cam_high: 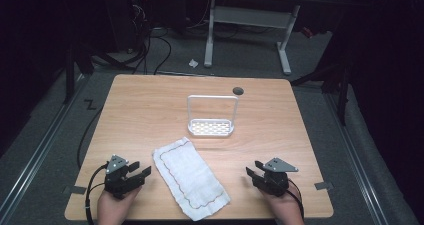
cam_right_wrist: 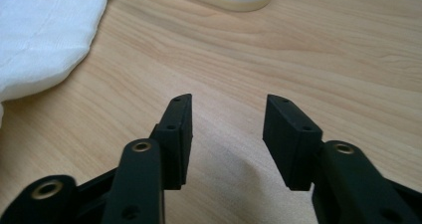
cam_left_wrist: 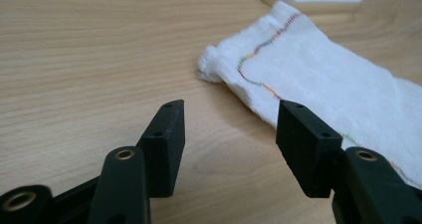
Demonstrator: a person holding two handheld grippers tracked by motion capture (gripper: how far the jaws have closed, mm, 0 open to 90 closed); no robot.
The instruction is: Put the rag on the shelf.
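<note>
One cloth (cam_high: 190, 177) is lying between two grippers (left (cam_high: 141, 171), right (cam_high: 252, 171)), both spread and holding nothing, near one rack (cam_high: 211, 128).

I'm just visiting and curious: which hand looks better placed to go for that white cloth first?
Probably the left. The left gripper sits open right beside the white cloth, whose edge lies just past its jaws. The right gripper, also open, has more bare table between it and the cloth.
</note>
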